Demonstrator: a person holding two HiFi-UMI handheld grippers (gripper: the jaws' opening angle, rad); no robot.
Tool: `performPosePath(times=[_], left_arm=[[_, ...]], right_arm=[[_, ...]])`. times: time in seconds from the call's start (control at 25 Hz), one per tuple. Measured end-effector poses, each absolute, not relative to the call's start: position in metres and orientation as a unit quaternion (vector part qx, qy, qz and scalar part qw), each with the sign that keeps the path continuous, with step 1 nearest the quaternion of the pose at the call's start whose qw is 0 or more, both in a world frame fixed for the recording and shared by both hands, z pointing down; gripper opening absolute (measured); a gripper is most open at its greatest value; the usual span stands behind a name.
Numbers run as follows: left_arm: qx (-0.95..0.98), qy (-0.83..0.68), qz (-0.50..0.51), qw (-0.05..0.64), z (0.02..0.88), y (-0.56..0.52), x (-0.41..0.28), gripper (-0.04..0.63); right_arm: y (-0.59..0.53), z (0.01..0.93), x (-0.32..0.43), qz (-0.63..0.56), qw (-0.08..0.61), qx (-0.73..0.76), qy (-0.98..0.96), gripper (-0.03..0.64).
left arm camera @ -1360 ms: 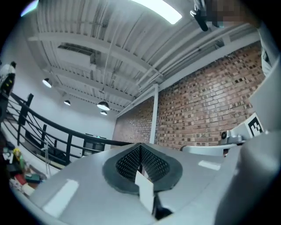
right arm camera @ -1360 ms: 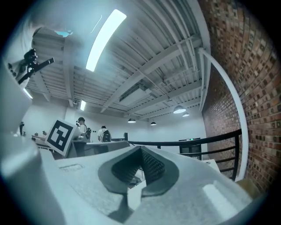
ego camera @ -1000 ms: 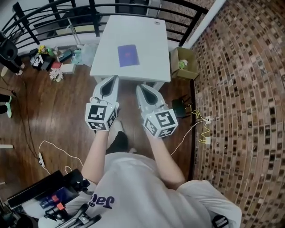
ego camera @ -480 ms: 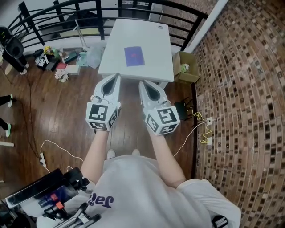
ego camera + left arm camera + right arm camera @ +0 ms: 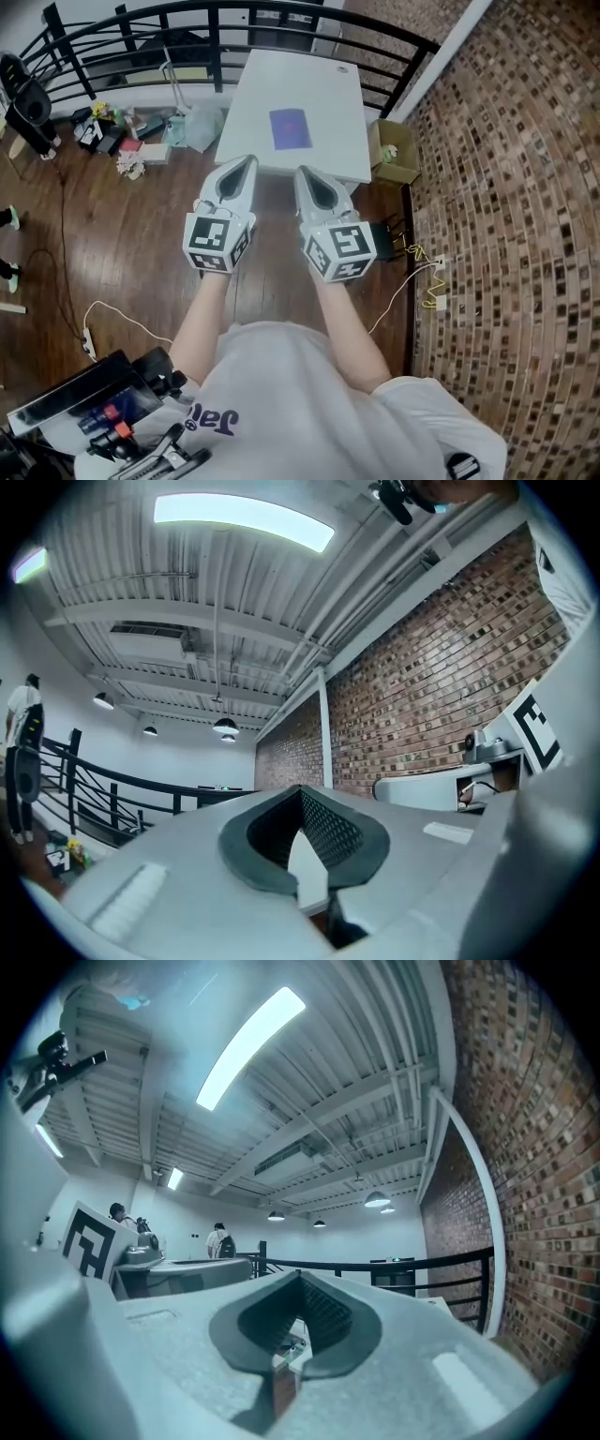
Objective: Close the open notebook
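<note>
Left claw (image 5: 246,161), right claw (image 5: 302,172): pale grey shells, black-white marker cubes; white short-sleeved T-shirt (image 5: 291,394), dark lettering.

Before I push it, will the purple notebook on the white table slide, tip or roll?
The purple notebook lies flat, so it probably cannot tip or roll. The table top looks smooth, so a push would likely slide it. It looks thin, perhaps light and bendable.

- Table (image 5: 323,89): plain white all over.
- Notebook (image 5: 289,128) on the table: solid purple cover.
- Left gripper (image 5: 247,161) and right gripper (image 5: 303,172), just short of the table: pale grey, and their marker cubes (image 5: 217,242) are black-and-white squares.
- Wall (image 5: 525,187) right of the table: mottled brown brick.
- Floor (image 5: 141,234) left of the table: dark, glossy wood.
- Railing (image 5: 215,42) behind the table: black.
</note>
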State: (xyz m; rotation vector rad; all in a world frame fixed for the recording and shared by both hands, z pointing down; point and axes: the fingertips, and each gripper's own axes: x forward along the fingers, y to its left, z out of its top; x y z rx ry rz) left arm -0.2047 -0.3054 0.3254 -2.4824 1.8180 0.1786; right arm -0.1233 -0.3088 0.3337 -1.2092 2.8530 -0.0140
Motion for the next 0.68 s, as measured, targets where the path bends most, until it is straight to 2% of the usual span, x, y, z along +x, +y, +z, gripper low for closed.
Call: performPosePath(times=[0.68], left_arm=[[-0.799, 0.599, 0.04, 0.018, 0.334, -0.315, -0.217, 0.015]], right_arm=[[-0.317, 0.342, -0.132, -0.013, 0.025, -0.384, 0.923, -0.009]])
